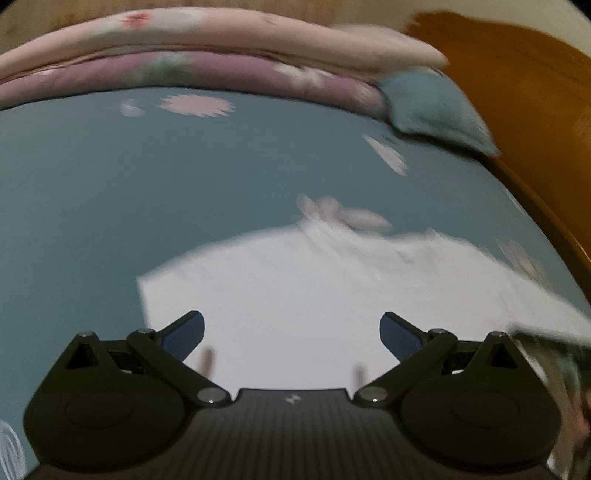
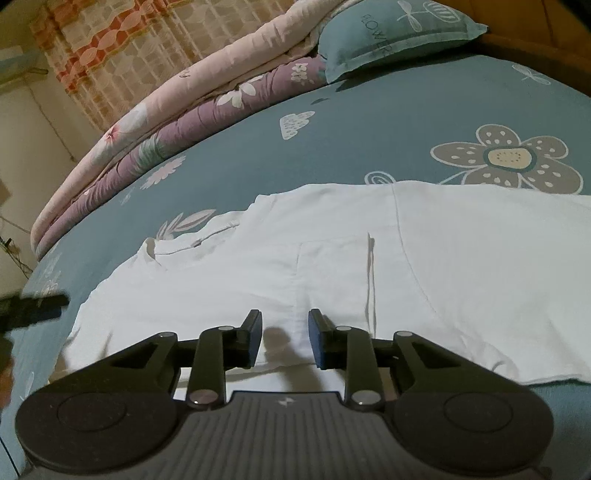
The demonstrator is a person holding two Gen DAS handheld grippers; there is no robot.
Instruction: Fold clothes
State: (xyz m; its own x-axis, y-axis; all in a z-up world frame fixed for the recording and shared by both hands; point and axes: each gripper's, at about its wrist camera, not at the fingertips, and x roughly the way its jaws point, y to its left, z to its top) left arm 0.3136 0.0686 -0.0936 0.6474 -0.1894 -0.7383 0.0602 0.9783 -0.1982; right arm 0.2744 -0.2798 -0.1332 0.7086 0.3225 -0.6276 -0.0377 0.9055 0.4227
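White shirt (image 2: pixel 332 266) lies spread flat on the teal sheet (image 2: pixel 369 122), near a folded quilt (image 2: pixel 177 122) and pillow (image 2: pixel 391 33). Left gripper (image 1: pixel 291 332) hangs released, jaws wide, above it. Right gripper (image 2: pixel 285 338) hangs released too, narrower, holding nothing.

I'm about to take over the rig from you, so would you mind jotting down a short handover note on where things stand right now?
Left gripper: open wide, empty, above the white shirt; this view is motion-blurred.
Right gripper: jaws partly open, empty, low over the near edge of the white shirt, nothing pinched.
The shirt lies spread flat on the blue floral bedsheet, collar toward the rolled quilt, chest pocket facing up. A blue pillow sits by the headboard.
Done: shirt laid out. No fold is visible yet.
Left: fold sleeves and sides inward, then fold the body.
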